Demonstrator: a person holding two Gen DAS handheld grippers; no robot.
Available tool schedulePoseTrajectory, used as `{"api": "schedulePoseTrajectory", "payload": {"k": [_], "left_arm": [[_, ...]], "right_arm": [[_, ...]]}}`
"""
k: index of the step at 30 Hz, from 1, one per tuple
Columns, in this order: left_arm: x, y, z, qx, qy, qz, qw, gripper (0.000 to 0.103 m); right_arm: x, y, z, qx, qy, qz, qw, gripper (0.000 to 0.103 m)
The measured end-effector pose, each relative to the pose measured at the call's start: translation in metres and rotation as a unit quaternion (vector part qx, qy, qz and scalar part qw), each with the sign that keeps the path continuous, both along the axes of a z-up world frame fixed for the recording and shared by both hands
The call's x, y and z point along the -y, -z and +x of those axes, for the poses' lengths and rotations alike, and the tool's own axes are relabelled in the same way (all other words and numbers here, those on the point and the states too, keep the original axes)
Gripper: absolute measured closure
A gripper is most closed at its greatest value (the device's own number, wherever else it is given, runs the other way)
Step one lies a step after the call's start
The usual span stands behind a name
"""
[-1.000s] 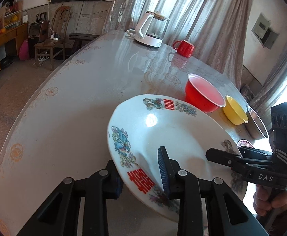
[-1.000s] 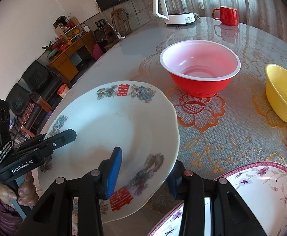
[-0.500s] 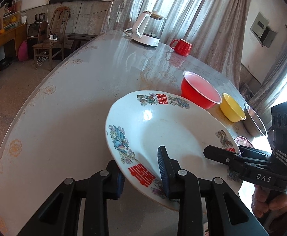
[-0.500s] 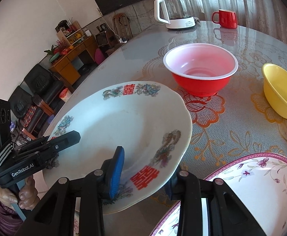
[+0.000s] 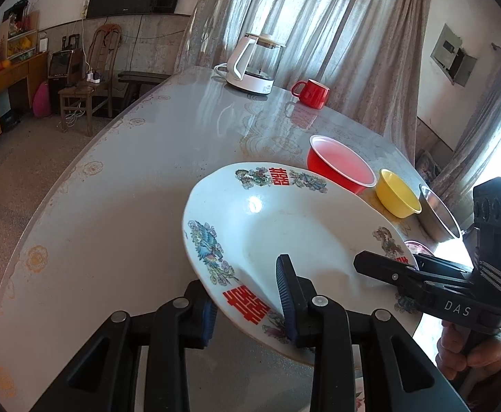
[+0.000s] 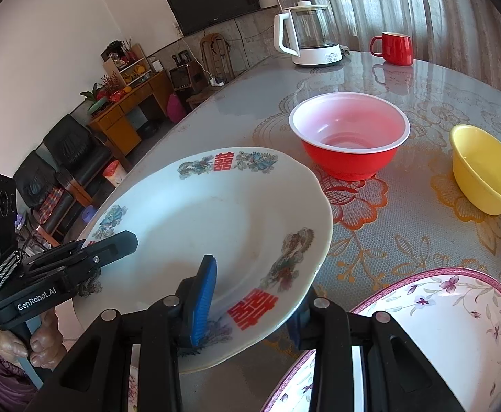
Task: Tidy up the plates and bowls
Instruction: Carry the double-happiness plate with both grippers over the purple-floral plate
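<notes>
A white plate (image 5: 285, 226) (image 6: 216, 213) with red characters and painted birds on its rim hangs just above the table, held from both sides. My left gripper (image 5: 247, 305) is shut on its near left rim, one blue pad on top and one beneath. Opposite it, my right gripper (image 6: 250, 309) is shut on the other rim the same way. A red bowl (image 6: 350, 137), a yellow bowl (image 6: 484, 168) and a steel bowl (image 5: 439, 213) stand beyond the plate. A pink-rimmed floral plate (image 6: 422, 326) lies under my right gripper.
A white and glass kettle (image 5: 254, 65) and a red mug (image 5: 312, 94) stand at the table's far side. The round table's edge (image 5: 89, 158) curves off to the left, with a chair and a wooden cabinet on the floor beyond. A hand holds each gripper's handle.
My right gripper's jaws have narrowed onto the plate's rim. The plate, steeply tilted before, now lies flatter between the two grippers.
</notes>
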State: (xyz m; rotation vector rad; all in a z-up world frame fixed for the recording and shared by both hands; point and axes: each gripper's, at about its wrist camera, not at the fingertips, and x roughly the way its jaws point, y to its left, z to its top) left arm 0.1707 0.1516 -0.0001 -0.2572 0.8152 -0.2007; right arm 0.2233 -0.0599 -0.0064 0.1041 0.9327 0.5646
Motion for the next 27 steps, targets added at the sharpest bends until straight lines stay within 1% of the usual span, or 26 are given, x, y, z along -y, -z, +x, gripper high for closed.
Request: {"api": "schedulePoseTrajectory", "payload": {"k": [4, 9, 15, 22, 27], "left_arm": [[0.004, -0.009, -0.010, 0.015, 0.005, 0.004, 0.9999, 0.070], [0.011, -0.021, -0.023, 0.027, 0.013, -0.002, 0.9996, 0.069], [0.033, -0.033, -0.044, 0.039, 0.039, -0.007, 0.9985, 0.069], [0.074, -0.038, -0.067, 0.036, 0.071, -0.007, 0.9968, 0.069], [0.107, -0.036, -0.074, 0.015, 0.093, -0.011, 0.9955, 0.069]], "right_arm": [[0.006, -0.006, -0.008, 0.012, 0.003, 0.007, 1.000, 0.068], [0.014, -0.018, -0.024, 0.032, 0.008, 0.011, 0.999, 0.068], [0.036, -0.032, -0.052, 0.051, 0.024, 0.017, 0.998, 0.068], [0.072, -0.039, -0.090, 0.060, 0.058, 0.017, 0.996, 0.068], [0.102, -0.036, -0.112, 0.051, 0.092, 0.013, 0.994, 0.067]]}}
